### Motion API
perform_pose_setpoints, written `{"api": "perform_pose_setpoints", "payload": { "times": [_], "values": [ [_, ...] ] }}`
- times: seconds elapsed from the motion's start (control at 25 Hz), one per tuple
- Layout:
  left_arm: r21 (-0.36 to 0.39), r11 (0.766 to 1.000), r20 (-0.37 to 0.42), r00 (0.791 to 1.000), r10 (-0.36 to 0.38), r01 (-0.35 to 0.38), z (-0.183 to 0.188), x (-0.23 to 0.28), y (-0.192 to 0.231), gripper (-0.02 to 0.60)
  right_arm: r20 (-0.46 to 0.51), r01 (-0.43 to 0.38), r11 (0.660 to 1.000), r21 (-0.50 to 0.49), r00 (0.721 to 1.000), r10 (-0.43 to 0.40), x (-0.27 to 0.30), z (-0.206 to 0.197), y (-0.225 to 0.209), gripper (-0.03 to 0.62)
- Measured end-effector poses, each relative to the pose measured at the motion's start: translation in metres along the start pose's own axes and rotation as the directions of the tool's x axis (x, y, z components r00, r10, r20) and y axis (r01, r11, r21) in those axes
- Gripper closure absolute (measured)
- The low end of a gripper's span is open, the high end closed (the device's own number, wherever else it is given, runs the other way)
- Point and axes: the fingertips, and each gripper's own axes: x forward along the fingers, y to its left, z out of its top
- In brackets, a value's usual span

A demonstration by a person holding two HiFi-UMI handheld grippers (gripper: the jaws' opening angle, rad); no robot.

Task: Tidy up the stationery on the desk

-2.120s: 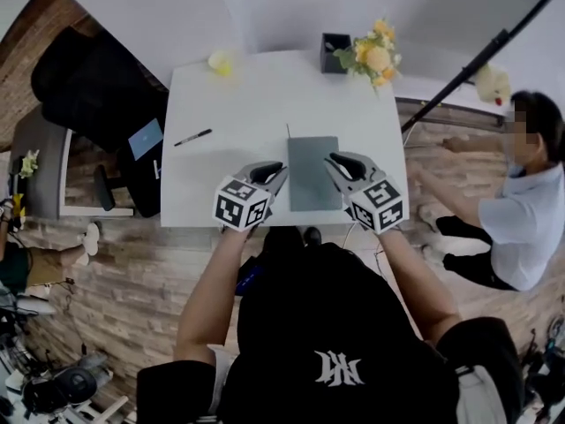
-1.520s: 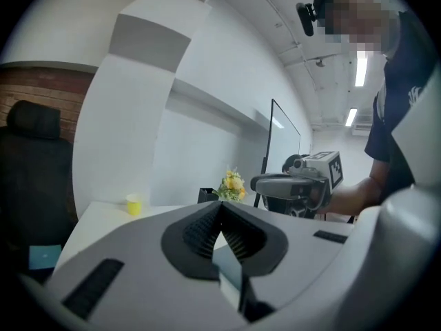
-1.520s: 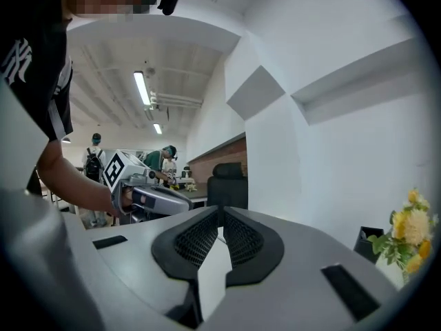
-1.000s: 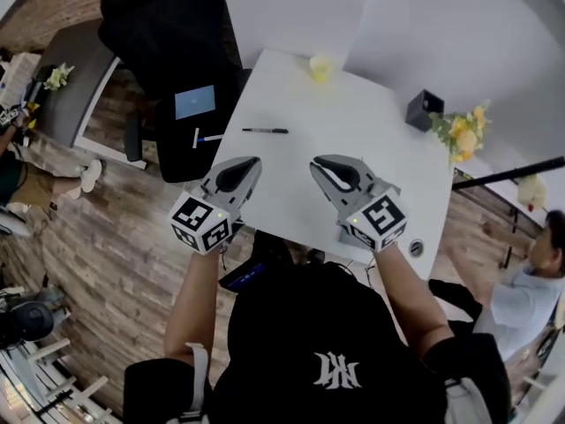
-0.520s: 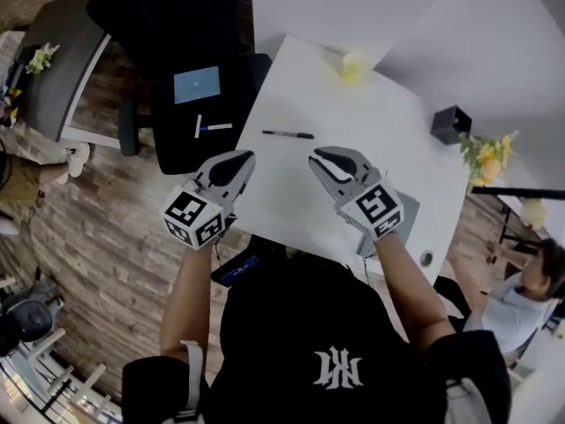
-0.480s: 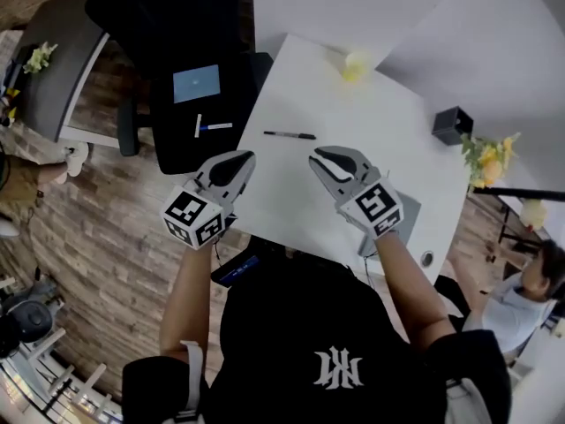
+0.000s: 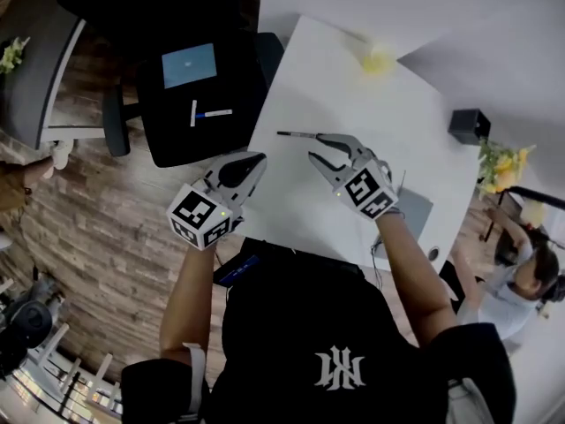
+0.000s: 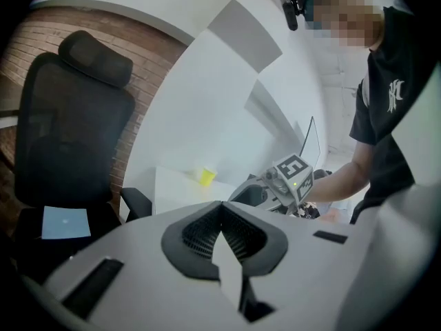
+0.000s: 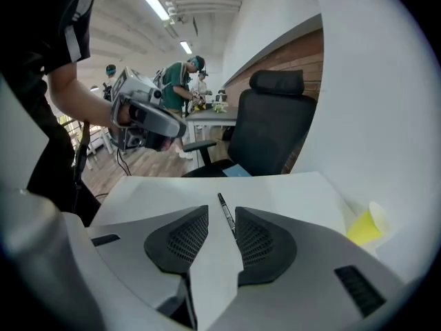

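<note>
Left hand-held gripper was shut, empty, at the surface's left edge | pen lay flat near that edge, chair beyond | right hand-held gripper stood half open, jaws just opening, pen's end at their gap, ungripped | risk: a slanted close could flick the pen overboard | room: bare surface ran rightward toward the cup
</note>
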Motion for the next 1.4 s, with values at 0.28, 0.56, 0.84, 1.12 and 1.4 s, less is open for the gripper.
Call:
{"api": "perform_pose_setpoints", "payload": {
  "times": [0.28, 0.56, 0.84, 1.12, 1.4],
  "values": [
    [-0.010, 0.998, -0.076, 0.995, -0.059, 0.058, -0.023, 0.012, 0.010, 0.578, -0.130, -0.029, 0.991, -0.133, 0.991, 0.011, 0.032, -0.013, -0.008, 0.461],
    [-0.025, 0.995, -0.093, 0.991, -0.096, 0.094, -0.031, 0.022, 0.017, 0.578, -0.226, -0.090, 0.977, -0.194, 0.973, 0.044, 0.051, -0.026, -0.013, 0.476],
    [-0.052, 0.994, -0.082, 0.991, -0.102, 0.098, -0.028, 0.027, 0.025, 0.578, -0.290, -0.160, 0.968, -0.195, 0.952, 0.099, 0.058, -0.035, -0.012, 0.506],
    [-0.040, 0.993, -0.084, 0.990, -0.116, 0.113, -0.025, 0.029, 0.022, 0.578, -0.285, -0.163, 0.969, -0.185, 0.953, 0.106, 0.057, -0.035, -0.010, 0.528],
    [0.000, 0.990, -0.110, 0.984, -0.140, 0.141, -0.021, 0.035, 0.004, 0.578, -0.211, -0.095, 0.984, -0.154, 0.976, 0.061, 0.037, -0.020, -0.015, 0.528]
  ]
}}
